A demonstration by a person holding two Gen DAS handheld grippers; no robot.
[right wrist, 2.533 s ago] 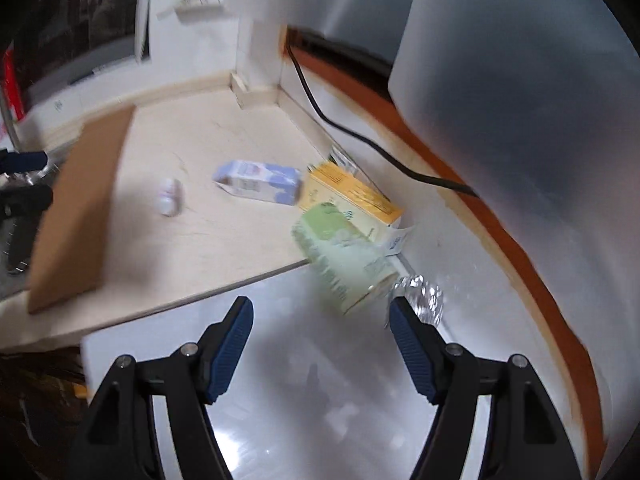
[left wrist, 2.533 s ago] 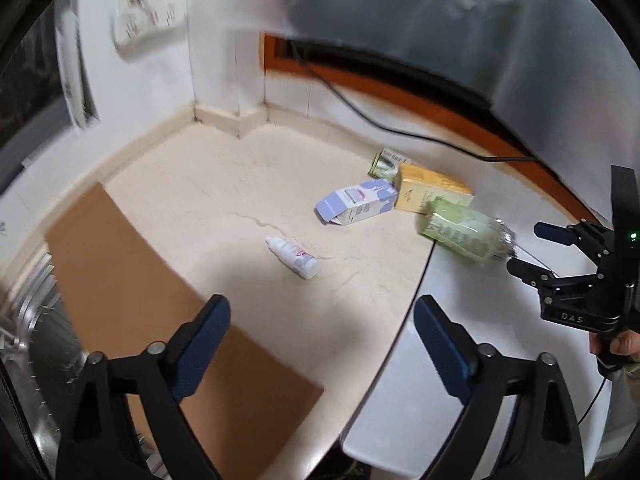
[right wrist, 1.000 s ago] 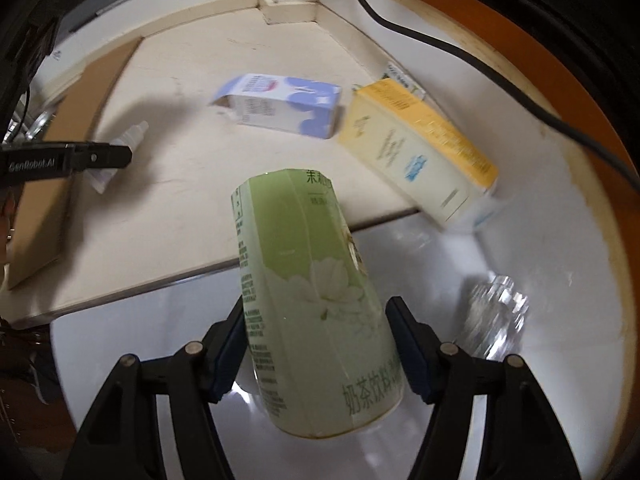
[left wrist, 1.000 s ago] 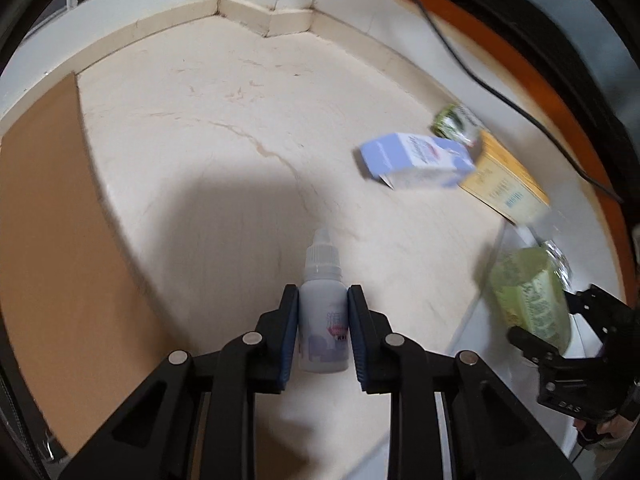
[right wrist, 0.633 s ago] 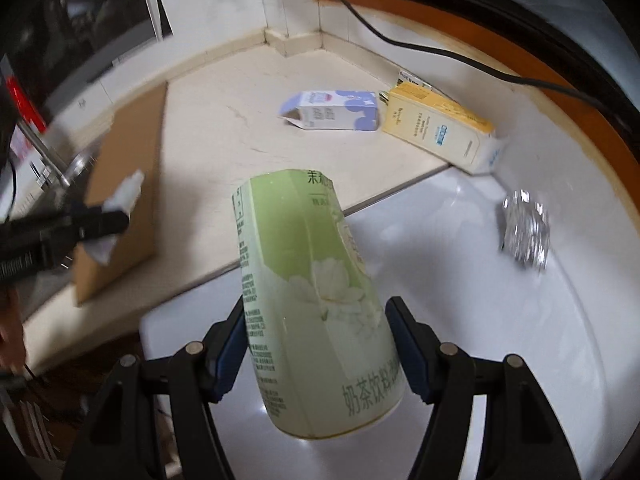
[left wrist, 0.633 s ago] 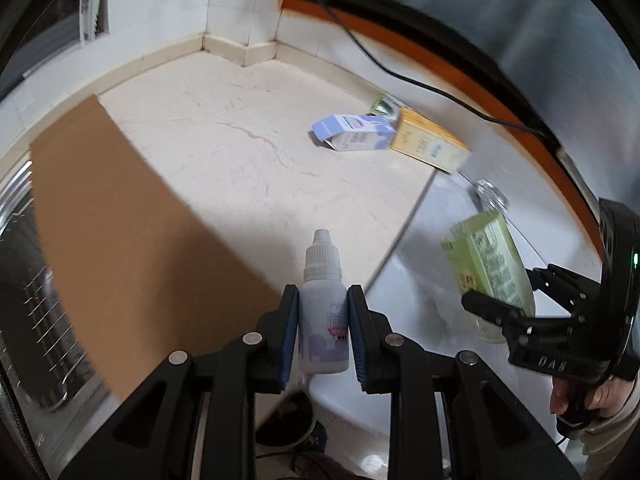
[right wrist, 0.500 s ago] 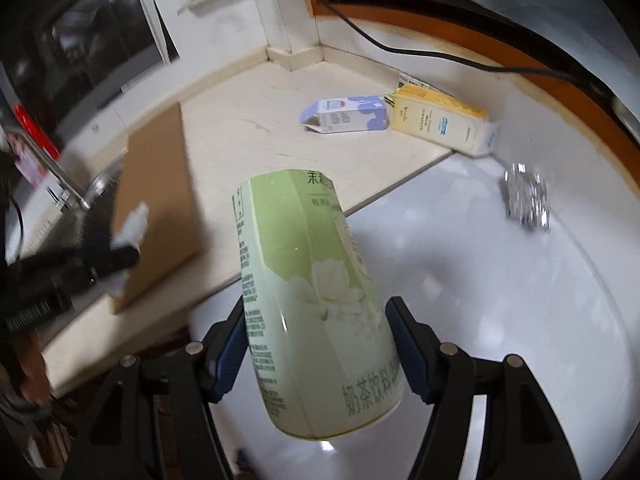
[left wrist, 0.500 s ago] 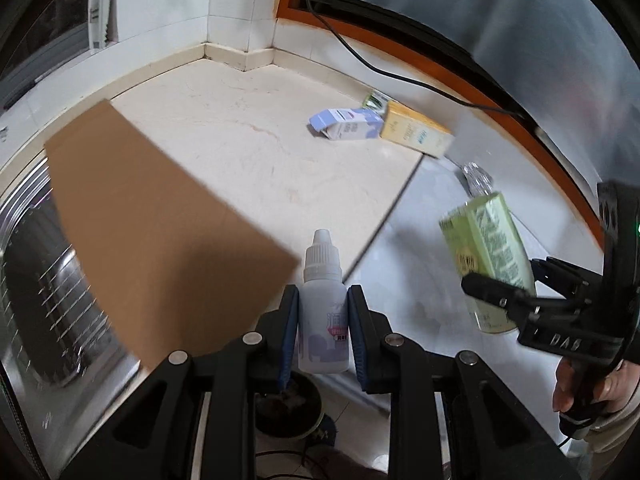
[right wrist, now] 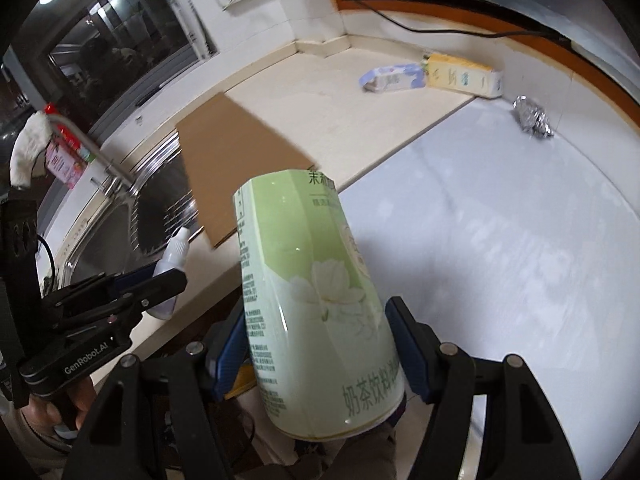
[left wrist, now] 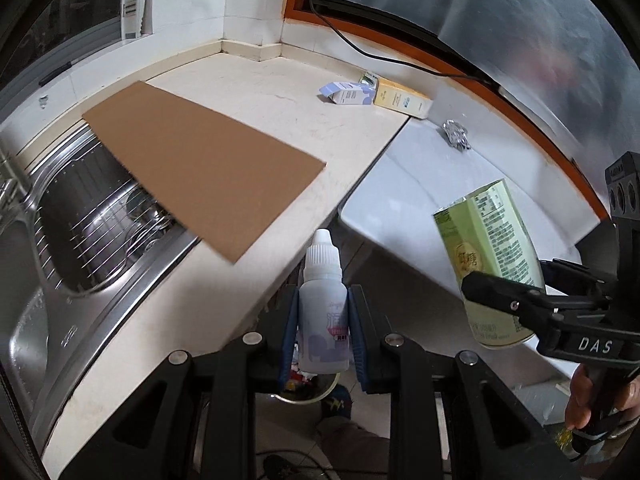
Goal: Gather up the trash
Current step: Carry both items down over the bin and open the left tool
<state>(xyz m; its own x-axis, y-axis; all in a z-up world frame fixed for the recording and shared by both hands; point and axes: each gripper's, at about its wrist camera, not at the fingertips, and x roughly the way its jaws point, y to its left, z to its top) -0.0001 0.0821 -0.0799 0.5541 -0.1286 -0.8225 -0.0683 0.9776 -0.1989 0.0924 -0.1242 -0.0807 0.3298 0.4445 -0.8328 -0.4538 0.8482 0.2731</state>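
With both pieces of trash lifted clear of the tabletop, the left hand-held gripper clamps narrowly on a small white dropper bottle, its long axis running straight out along the fingers, cap forward. The right hand-held gripper holds a pale green milk-tea cup across its lower body, jaws spread wide around it, the cup tilted with its open mouth toward the camera. Directly below and just ahead of the left load, past the tabletop's front edge, a round bin with colourful scraps inside shows on the floor; judging by that, the dropper bottle sits nearly over its target, and the left hand is the nearer of the two to it. The cup hangs off to the left gripper's right side, over the white surface. Well apart, at the back of the tabletop, a blue-and-white carton and a yellow box lie touching end to end, with a crumpled foil ball near them, all seemingly uncollected. A brown cardboard sheet partly overhangs the steel sink.
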